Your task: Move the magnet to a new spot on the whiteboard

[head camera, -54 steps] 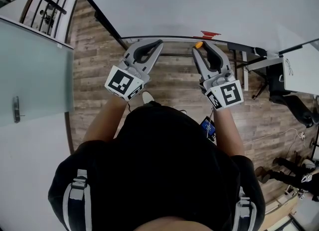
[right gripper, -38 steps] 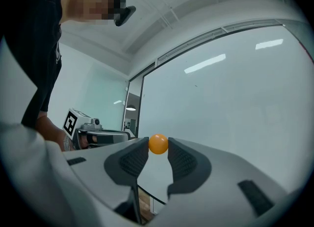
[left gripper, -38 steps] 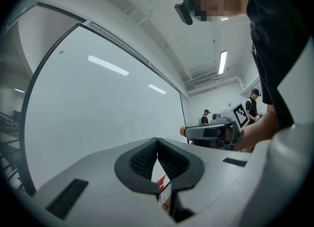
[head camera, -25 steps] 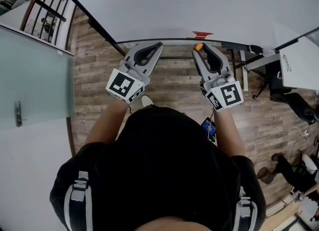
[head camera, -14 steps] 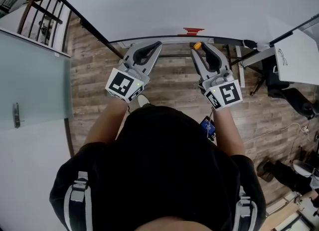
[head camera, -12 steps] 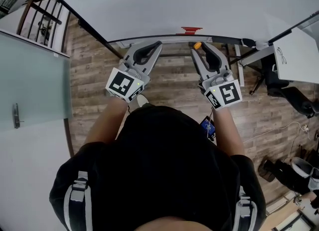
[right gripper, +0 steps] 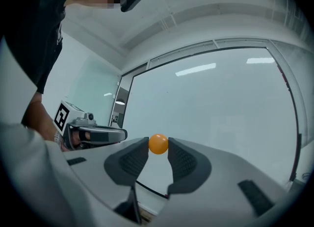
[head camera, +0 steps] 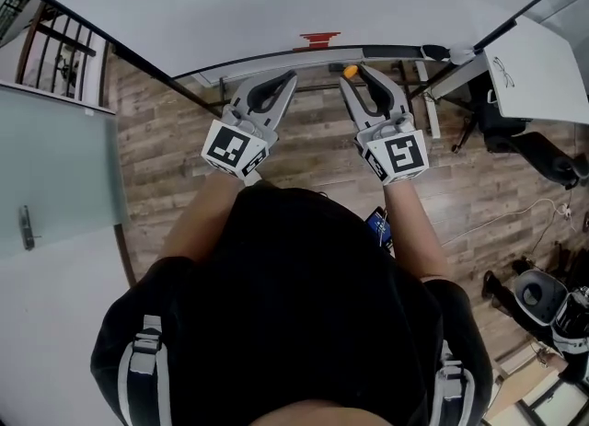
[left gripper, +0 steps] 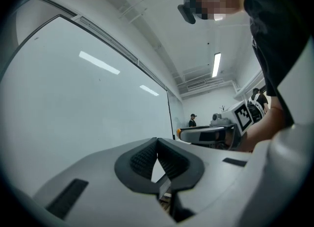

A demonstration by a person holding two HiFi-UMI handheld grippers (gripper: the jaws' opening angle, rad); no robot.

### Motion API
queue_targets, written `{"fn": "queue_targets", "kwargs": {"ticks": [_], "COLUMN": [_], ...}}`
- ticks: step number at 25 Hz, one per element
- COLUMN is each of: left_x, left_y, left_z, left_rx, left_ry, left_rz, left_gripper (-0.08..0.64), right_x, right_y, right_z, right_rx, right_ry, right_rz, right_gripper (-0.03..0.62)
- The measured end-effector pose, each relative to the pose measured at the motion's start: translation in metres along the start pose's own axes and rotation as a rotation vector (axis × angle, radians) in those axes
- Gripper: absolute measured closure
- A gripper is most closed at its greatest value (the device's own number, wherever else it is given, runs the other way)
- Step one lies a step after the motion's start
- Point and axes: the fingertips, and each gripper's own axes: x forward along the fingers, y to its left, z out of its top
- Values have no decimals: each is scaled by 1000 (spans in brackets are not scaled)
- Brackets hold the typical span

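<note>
Presently: magnet in the grip, not yet set down.
The orange magnet [right gripper: 158, 143] sat pinched at the very tips of the right gripper [head camera: 357, 72], close before the whiteboard [right gripper: 221, 108]; contact could not be confirmed. The left gripper [left gripper: 157, 145] had its jaws closed together on nothing. Risk judged: so shallow a hold on a round piece could let it slip if pressed off-square.
</note>
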Motion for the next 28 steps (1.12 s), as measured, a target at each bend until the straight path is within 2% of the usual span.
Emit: {"fn": "queue_targets", "kwargs": {"ticks": [7,16,20,28], "left_x": [8,10,16,31], "left_y": [8,75,104,139], "left_z": [-60,-142,-175,-223], "left_rx": [-15,-130,-123,-126], "left_ry": [13,74,114,155], "left_rz": [-4,61,77,64], "left_gripper": [555,555,554,555], "right_x": [18,84,110,161], "right_y": [-5,3,-4,-6], "right_z": [-47,-133,-174,-229], "right_rx": [14,42,108,176], "right_ry": [22,94,122,170], "right_rz": [-89,-152,-196,-227], "right_gripper": [472,472,472,472]}}
